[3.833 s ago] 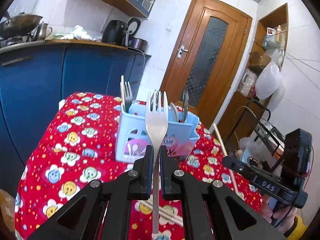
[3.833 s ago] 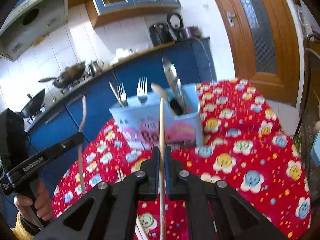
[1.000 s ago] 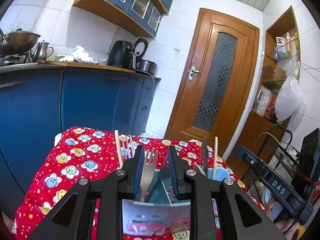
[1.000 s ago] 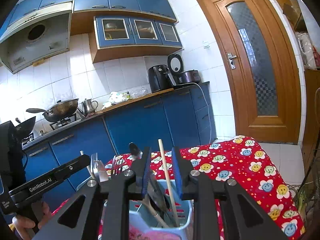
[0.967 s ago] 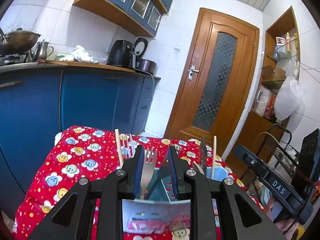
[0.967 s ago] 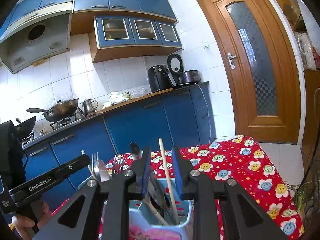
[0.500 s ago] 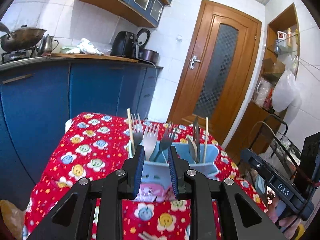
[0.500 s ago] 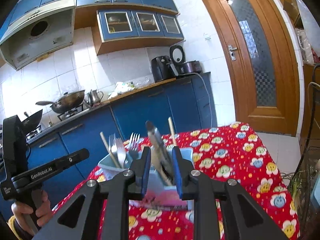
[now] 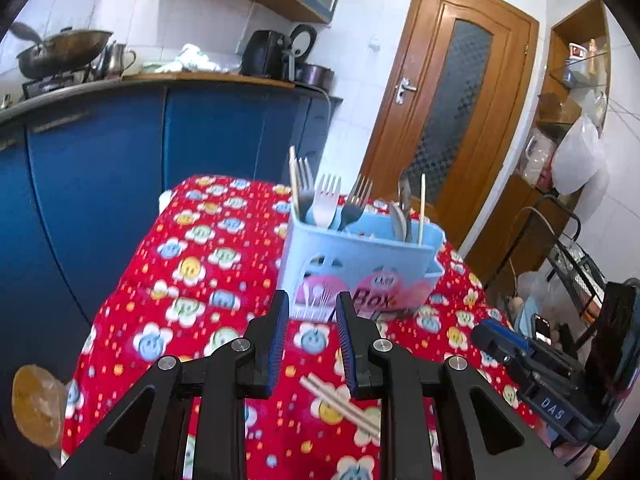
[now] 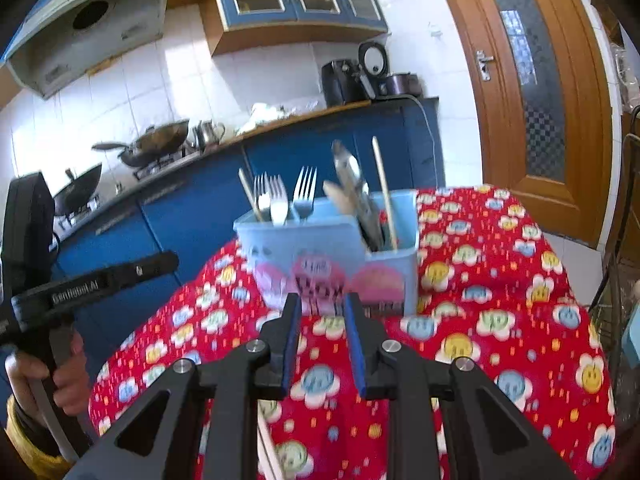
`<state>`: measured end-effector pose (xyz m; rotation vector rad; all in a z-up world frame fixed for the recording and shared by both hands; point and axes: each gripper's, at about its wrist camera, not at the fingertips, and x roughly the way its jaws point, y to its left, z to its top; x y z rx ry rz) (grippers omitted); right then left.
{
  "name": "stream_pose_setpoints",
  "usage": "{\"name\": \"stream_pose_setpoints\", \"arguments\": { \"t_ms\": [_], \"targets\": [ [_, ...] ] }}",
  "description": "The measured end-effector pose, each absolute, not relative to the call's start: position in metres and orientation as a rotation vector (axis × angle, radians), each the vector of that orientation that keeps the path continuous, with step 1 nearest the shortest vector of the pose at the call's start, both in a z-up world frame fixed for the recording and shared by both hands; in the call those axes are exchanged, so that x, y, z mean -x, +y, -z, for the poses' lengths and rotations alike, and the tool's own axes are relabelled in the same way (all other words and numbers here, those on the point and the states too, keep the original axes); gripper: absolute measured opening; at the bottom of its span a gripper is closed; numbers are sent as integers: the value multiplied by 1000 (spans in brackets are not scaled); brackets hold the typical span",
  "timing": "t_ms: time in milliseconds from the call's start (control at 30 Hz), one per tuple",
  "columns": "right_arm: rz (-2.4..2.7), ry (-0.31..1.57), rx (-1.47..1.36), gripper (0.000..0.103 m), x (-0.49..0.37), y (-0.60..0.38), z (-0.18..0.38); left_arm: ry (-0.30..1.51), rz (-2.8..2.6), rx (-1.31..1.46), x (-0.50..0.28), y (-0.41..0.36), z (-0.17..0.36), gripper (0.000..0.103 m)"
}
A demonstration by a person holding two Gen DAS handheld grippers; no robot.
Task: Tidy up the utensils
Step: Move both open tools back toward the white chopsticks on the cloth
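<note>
A light blue utensil holder point(image 9: 362, 260) stands on the red flowered tablecloth point(image 9: 192, 264). It holds several forks point(image 9: 326, 204), a chopstick point(image 9: 422, 208) and spoons. It also shows in the right wrist view point(image 10: 328, 252). My left gripper point(image 9: 310, 338) is open and empty, in front of the holder. My right gripper point(image 10: 322, 342) is open and empty, in front of the holder. A pair of chopsticks point(image 9: 342, 402) lies on the cloth below the left gripper; it also shows in the right wrist view point(image 10: 268, 452).
Blue kitchen cabinets point(image 9: 120, 148) with a counter stand behind the table. A wooden door point(image 9: 448, 104) is at the back right. A wire rack point(image 9: 576, 264) stands right of the table. The other gripper's body point(image 10: 80, 280) is at the left in the right wrist view.
Both grippers let go of their utensils in the holder, a fork from the left and a chopstick from the right, then drew back and tilted down, open and empty.
</note>
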<state>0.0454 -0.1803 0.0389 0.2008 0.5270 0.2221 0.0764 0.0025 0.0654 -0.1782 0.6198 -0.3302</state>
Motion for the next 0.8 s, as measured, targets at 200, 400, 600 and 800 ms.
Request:
{"name": "stream_pose_setpoints", "arguments": {
  "t_ms": [200,400,600,800],
  "targets": [
    [-261,612,-211,25,-35,-172,-21,655,318,190,-64,12,-54,24],
    [-307,674,-207,25,-28,-159,-9,685,308,204,-55,21,-45,24],
    [-332,736,-184,25,-30,-148,3,700,296,219,-50,29,-38,24],
    [-341,792,-143,24,-34,-139,13,700,288,233,-50,35,-36,24]
  ]
}}
